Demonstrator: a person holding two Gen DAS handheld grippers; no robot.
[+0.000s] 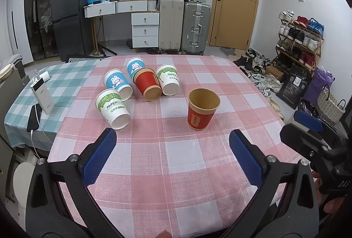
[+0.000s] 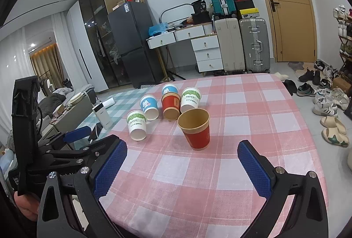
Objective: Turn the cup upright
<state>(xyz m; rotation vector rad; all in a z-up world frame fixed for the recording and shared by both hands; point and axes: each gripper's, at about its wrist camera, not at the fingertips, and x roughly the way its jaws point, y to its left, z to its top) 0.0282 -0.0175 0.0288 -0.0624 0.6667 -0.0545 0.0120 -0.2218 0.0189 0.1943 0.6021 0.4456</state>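
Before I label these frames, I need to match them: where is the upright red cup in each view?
Left wrist view: the upright red cup stands right of centre, alone, nearer than the fallen cups.
Right wrist view: the upright red cup stands at centre, just ahead of the open jaws.
Shared landmark: the fallen red cup lies behind it, to its left.

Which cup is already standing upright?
The red cup nearest the grippers, alone, brown mouth facing up. The other five lie tipped on their sides in a cluster behind it.
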